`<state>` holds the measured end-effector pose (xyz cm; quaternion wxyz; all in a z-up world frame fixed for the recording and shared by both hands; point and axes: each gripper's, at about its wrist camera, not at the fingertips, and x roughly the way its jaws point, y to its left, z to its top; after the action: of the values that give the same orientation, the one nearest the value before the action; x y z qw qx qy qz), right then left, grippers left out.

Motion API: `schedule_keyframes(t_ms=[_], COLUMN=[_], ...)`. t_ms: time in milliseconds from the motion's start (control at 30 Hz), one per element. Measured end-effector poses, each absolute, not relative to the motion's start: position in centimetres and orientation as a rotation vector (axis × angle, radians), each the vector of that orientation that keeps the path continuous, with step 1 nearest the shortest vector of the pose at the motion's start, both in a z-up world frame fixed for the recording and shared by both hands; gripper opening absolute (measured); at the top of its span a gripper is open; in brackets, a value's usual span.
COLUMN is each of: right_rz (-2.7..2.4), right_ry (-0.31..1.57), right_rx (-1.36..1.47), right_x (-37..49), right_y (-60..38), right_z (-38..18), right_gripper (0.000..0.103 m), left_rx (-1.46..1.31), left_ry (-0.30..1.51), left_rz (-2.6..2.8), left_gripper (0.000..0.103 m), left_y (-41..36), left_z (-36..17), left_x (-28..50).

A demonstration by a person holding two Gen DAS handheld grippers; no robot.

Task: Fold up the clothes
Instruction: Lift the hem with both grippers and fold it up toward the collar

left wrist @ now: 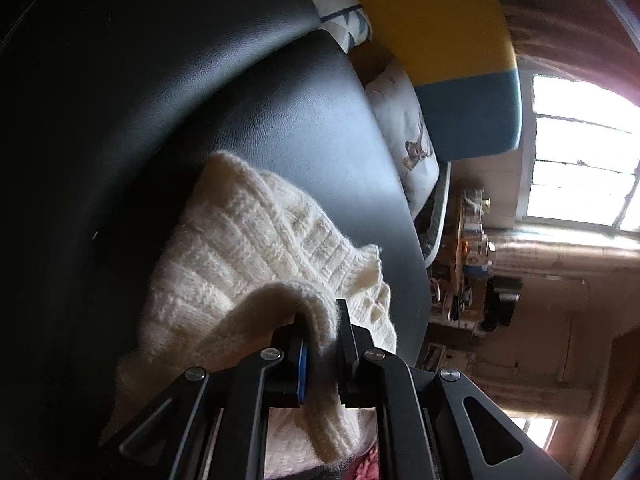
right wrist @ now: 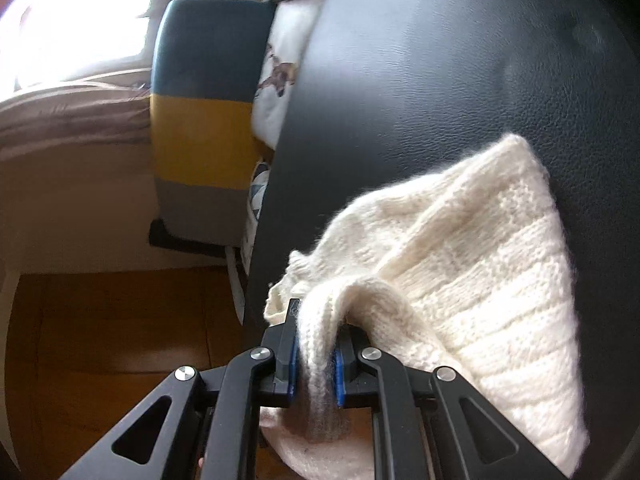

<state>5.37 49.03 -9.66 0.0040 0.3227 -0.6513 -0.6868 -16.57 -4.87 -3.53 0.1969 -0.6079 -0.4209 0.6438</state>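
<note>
A cream knitted sweater [left wrist: 240,248] lies bunched on a black leather surface [left wrist: 200,80]. My left gripper [left wrist: 320,320] is shut on a thick ribbed edge of the sweater, which runs between its jaws. In the right wrist view the same sweater [right wrist: 480,248] spreads over the black surface [right wrist: 440,60]. My right gripper [right wrist: 316,324] is shut on another ribbed fold of the sweater. Both grips sit near the surface's edge.
A yellow, blue and grey striped cushion [left wrist: 448,52] and white printed pillows [left wrist: 412,136] lie past the black surface. The cushion also shows in the right wrist view [right wrist: 204,100], above a wooden floor [right wrist: 120,340]. A bright window [left wrist: 580,152] and cluttered shelves [left wrist: 468,248] stand beyond.
</note>
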Motion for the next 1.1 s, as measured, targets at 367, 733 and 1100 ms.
schedule_keyframes(t_ms=[367, 733, 1100], right_rz=[-2.2, -2.266, -2.281], right_ry=[-2.092, -2.036, -2.029], right_rx=[1.092, 1.09, 1.051], right_x=[4.4, 5.0, 5.6], right_y=[49.3, 49.2, 49.1], right_z=[-11.8, -11.5, -11.8], right_gripper=[0.009, 0.008, 0.008], left_rx=[-1.602, -1.431, -1.335], left_ry=[-1.067, -1.17, -0.629], left_rz=[2.04, 2.139, 2.568], left_gripper=[0.014, 0.052, 0.064], left_y=[-2.5, -2.2, -1.1], left_z=[-2.7, -3.3, -3.3], left_x=[-18.6, -21.6, -19.3])
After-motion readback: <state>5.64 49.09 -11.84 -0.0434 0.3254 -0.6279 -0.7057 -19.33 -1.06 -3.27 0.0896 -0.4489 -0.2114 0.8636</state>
